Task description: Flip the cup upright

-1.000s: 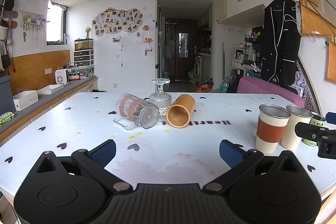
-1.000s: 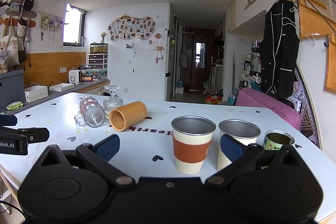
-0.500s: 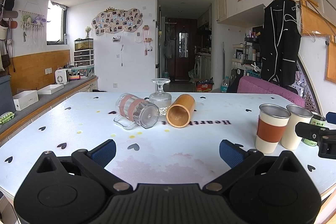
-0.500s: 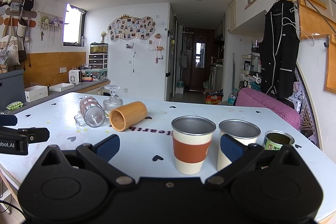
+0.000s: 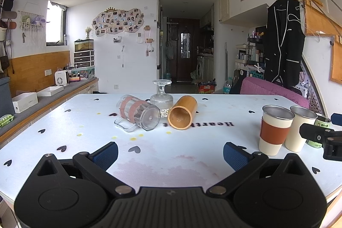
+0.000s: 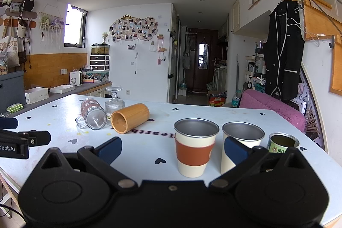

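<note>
Spanning both views, white surface (image 5: 85, 116) with black heart marks carries everything. Left hand-held gripper (image 5: 170, 152) low at near edge, fingers spread wide, nothing between them. Right hand-held gripper (image 6: 174, 149) likewise spread wide, empty; orange-sleeved cup (image 6: 195, 147) stands upright in the gap ahead of it, plain metal-rimmed cup (image 6: 243, 142) just beside, partly behind its right pad (image 6: 236, 150). Glass mug (image 5: 139, 113) with pink bands lies on its side mid-surface, handle down on the surface, clear end facing camera. Bamboo cup (image 5: 182, 111) lies on its side just right of the mug, open mouth toward camera. Ribbed stemmed glass (image 5: 161, 97) stands upside down behind and between them, foot on top. Small green-label can (image 6: 282, 143) upright, far right, beside plain cup.
</note>
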Tool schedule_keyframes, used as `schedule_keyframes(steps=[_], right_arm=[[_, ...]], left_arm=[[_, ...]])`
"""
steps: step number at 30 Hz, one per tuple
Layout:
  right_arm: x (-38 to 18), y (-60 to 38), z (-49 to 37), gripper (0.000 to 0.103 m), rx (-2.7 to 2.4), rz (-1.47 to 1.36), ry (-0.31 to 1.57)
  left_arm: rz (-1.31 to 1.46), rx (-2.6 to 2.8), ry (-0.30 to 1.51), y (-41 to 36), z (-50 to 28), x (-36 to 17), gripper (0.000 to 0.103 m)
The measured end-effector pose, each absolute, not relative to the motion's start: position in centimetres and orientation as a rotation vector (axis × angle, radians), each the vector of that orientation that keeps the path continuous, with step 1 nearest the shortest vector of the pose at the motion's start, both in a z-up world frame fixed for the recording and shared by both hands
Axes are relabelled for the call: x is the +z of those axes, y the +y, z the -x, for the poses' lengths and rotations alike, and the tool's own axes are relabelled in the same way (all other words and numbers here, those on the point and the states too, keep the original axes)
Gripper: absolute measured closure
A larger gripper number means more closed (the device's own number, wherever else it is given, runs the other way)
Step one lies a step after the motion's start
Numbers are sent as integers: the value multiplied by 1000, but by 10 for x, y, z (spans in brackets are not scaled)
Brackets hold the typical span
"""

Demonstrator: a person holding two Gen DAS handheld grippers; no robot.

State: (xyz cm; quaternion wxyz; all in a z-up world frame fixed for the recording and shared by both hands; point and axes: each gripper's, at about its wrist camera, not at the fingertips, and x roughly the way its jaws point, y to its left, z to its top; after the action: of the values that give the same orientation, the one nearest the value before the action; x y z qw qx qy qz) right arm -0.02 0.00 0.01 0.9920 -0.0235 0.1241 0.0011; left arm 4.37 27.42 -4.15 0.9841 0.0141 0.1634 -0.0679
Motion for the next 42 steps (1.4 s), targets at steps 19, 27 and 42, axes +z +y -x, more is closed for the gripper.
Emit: schedule_keyframes(steps=[19,27,42], right_arm=[[-11,-13,-1,0,25,19,261],[-22,-21,-2,0,76,-38,247],[-36,-36,-5,0,71,-53,282]], left_arm=[[-103,-350,408,264,-161,-38,1],[-265,-397,358,212,-247,-46,1],[-343,-255,516,191,-334,-89,20]])
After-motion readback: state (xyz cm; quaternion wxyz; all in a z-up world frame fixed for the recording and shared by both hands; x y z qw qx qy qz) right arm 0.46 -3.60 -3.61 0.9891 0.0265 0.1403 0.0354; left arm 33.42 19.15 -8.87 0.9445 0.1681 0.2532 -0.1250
